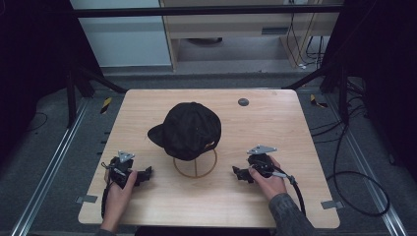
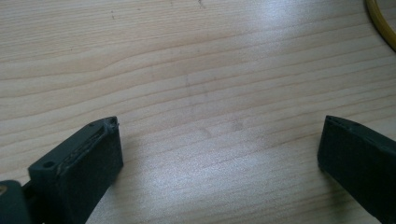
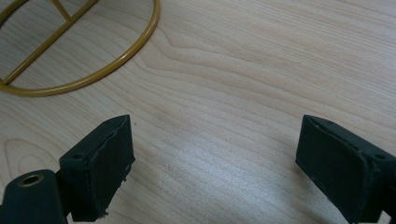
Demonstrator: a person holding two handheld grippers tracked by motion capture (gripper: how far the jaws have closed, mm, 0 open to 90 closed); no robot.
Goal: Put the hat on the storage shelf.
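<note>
A black cap (image 1: 189, 129) sits on top of a yellow wire stand (image 1: 195, 166) in the middle of the wooden table (image 1: 275, 128). The stand's ring base (image 3: 93, 77) lies on the wood in the right gripper view, and its edge (image 2: 380, 23) shows in the left gripper view. My left gripper (image 1: 146, 173) rests low on the table to the left of the stand, open, with bare wood between its fingers (image 2: 84, 163). To the stand's right, my right gripper (image 1: 237, 173) is open too, its fingers (image 3: 100, 163) wide apart over bare wood.
A small dark round disc (image 1: 243, 102) lies near the table's far edge. Black cables (image 1: 344, 177) trail on the floor to the right. Metal rails (image 1: 59, 152) run along both sides of the table.
</note>
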